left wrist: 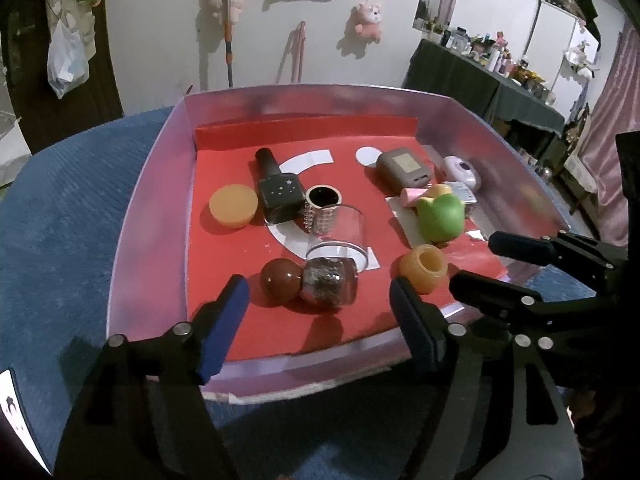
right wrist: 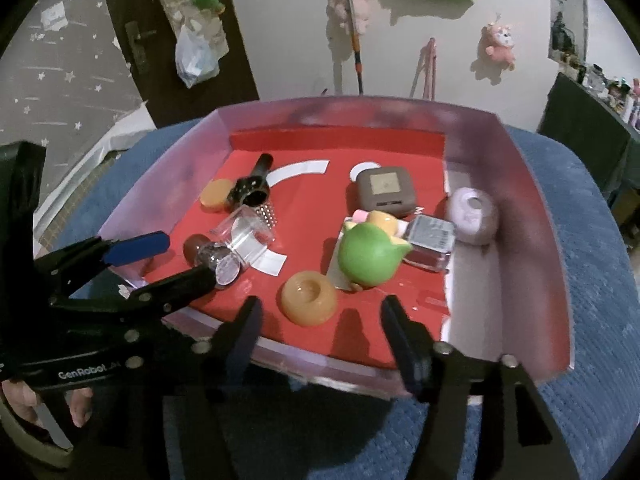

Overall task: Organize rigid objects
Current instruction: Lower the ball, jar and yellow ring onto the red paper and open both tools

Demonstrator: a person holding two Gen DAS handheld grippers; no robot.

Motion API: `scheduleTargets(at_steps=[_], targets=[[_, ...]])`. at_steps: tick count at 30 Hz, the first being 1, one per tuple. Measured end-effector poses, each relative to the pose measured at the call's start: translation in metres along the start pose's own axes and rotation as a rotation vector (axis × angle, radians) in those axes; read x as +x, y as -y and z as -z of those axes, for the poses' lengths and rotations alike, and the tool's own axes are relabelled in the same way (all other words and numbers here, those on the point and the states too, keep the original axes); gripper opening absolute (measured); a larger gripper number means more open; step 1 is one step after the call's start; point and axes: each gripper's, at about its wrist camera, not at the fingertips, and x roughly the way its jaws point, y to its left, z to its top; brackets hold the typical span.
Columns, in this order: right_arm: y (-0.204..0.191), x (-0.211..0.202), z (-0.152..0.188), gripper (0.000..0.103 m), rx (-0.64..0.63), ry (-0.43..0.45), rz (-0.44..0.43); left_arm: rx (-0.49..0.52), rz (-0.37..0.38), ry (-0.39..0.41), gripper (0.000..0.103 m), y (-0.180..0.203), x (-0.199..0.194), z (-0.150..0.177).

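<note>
A pink-walled tray (left wrist: 152,184) with a red floor holds several rigid objects. In the left wrist view my left gripper (left wrist: 318,294) is open over the near edge, just short of a brown ball (left wrist: 280,280) and a glittery jar (left wrist: 330,284) lying against a clear cup (left wrist: 340,236). An orange ring (left wrist: 424,270) sits by its right finger. In the right wrist view my right gripper (right wrist: 320,312) is open and empty, the orange ring (right wrist: 308,298) just ahead of it and a green toy (right wrist: 370,254) beyond.
Farther in lie a black microphone (left wrist: 276,188), an orange lid (left wrist: 233,204), a studded ring (left wrist: 323,206), a brown case (left wrist: 404,168) and a pale purple device (right wrist: 474,214). The tray (right wrist: 532,216) rests on a blue cushion (left wrist: 60,220). A dark cluttered table (left wrist: 480,80) stands at the right.
</note>
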Motion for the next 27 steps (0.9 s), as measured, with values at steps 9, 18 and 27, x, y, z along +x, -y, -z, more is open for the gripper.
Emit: scheduleTargets(at_steps=[9, 18, 27], targets=[[-0.002, -0.031, 0.011, 0.087, 0.029, 0.113, 0.037, -0.014, -0.038, 0.057, 0.087, 0.002, -0.026, 0.01], [-0.005, -0.046, 0.025, 0.103, 0.049, 0.217, 0.107, -0.034, -0.113, 0.088, 0.092, 0.001, -0.033, 0.022], [-0.001, -0.042, 0.037, 0.103, 0.083, 0.233, 0.142, -0.084, -0.121, 0.108, 0.096, -0.007, -0.029, 0.032]])
